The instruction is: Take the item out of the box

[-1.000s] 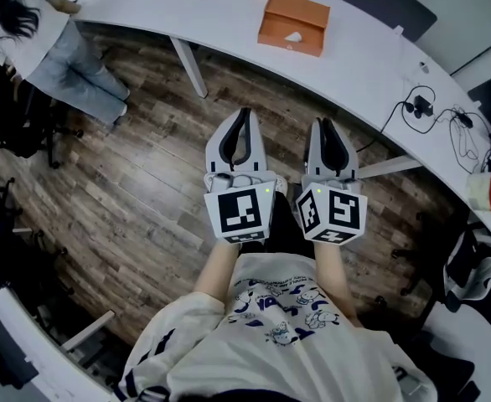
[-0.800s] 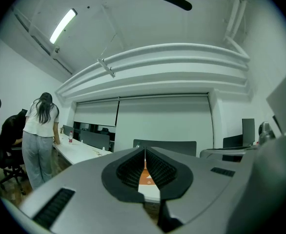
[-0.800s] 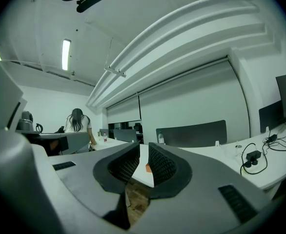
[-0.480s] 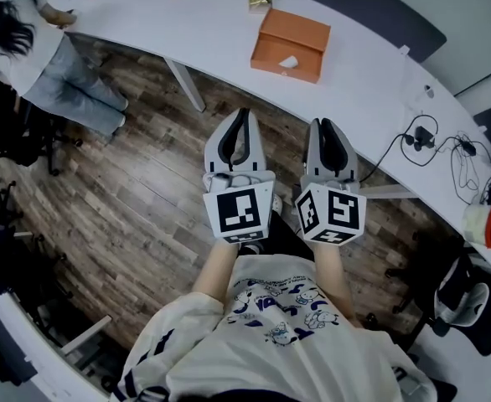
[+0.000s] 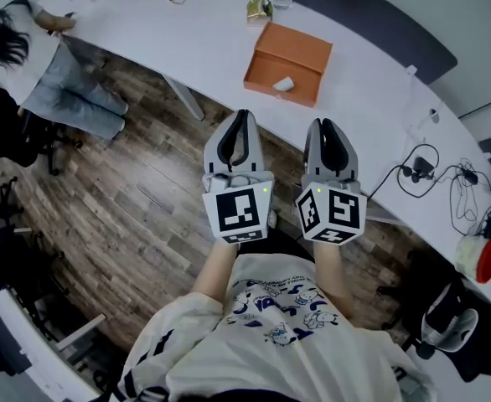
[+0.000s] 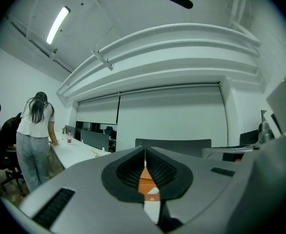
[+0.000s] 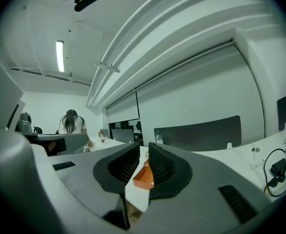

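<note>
Both tools held level over the wood floor (image 5: 128, 199), short of the table.
Left tool (image 5: 243, 115) clenched, nothing in it; right tool (image 5: 327, 126) a slit apart, nothing between. Orange box (image 5: 288, 53) open on the white table (image 5: 195, 40), at 12 o'clock from the tools, well apart. Small white item (image 5: 283, 84) inside, by the box's 6 o'clock wall. Person (image 5: 28, 48) at the table, 10 o'clock.

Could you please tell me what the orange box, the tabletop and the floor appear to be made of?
Orange box: likely cardboard, matte, with thin straight walls and no shine.
Tabletop: probably white laminate or painted board, smooth and even.
Floor: wood-look planks with visible grain and seams; real wood or vinyl, I cannot tell.
</note>
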Demonstrator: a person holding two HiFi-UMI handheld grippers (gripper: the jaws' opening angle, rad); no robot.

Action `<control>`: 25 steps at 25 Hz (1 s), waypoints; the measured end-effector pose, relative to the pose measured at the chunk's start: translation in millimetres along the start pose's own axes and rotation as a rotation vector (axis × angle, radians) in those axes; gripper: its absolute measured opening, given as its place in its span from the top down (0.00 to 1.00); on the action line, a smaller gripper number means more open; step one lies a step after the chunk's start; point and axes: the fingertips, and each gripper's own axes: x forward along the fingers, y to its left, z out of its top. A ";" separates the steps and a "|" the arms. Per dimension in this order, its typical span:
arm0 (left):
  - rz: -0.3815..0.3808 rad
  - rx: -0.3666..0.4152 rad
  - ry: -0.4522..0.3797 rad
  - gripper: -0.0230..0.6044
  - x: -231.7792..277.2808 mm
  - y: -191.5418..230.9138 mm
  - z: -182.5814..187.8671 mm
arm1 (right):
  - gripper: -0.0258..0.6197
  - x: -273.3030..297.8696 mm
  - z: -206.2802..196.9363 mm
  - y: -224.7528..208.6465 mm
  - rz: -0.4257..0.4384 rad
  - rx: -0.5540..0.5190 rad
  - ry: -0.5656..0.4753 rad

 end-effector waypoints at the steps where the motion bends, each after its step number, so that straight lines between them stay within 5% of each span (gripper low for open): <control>1: 0.005 0.000 0.002 0.93 6.0 -1.2 -0.8 | 0.86 5.7 -0.2 -3.7 0.005 0.001 0.003; 25: 0.008 -0.022 0.110 0.93 110.8 1.4 -38.4 | 0.86 101.0 -19.7 -54.9 -0.028 0.036 0.078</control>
